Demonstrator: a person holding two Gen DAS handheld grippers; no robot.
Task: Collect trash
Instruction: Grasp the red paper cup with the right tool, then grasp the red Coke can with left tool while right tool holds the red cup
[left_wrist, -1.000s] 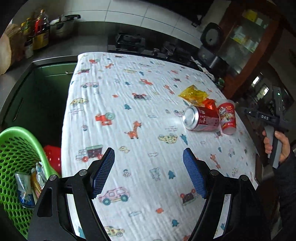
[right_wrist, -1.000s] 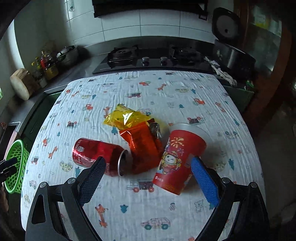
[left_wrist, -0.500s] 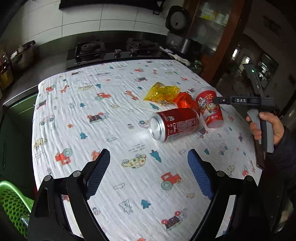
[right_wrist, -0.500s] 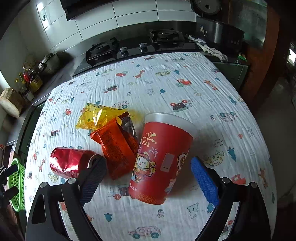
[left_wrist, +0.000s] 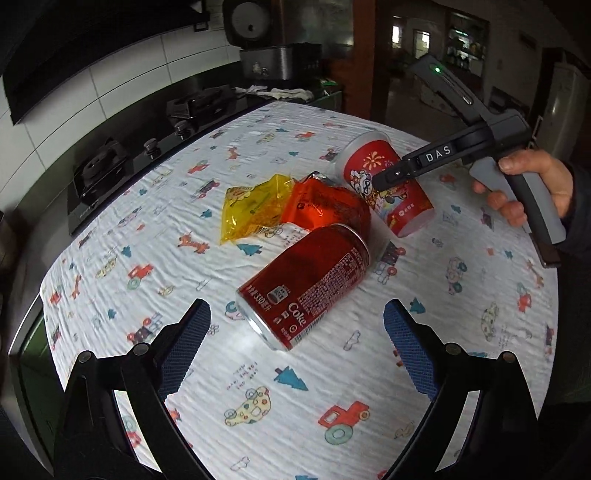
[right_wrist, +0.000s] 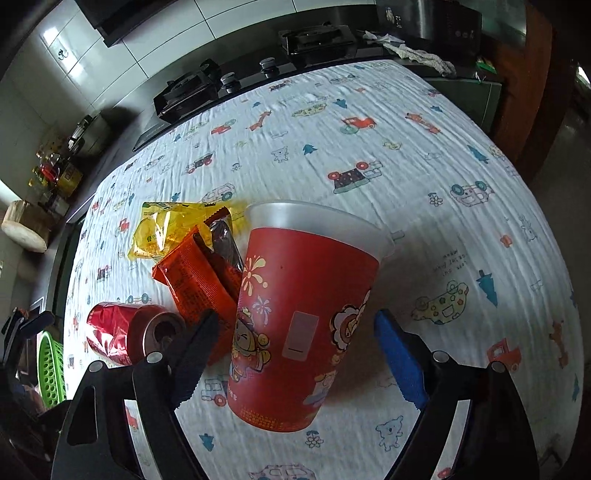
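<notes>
Angled steeply down, the right gripper (right_wrist: 291, 354) is closing its fingers around the red cup (right_wrist: 299, 314) standing on the counter (right_wrist: 424, 177), not yet gripping; the left gripper (left_wrist: 295, 347), fingers widening, is hovering over the toppled can (left_wrist: 306, 284).

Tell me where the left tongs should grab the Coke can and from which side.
Grip the Coke can across its round middle, coming down from above. It lies on its side on the tablecloth, one end toward the open left tongs, so the pads can straddle its width.
</notes>
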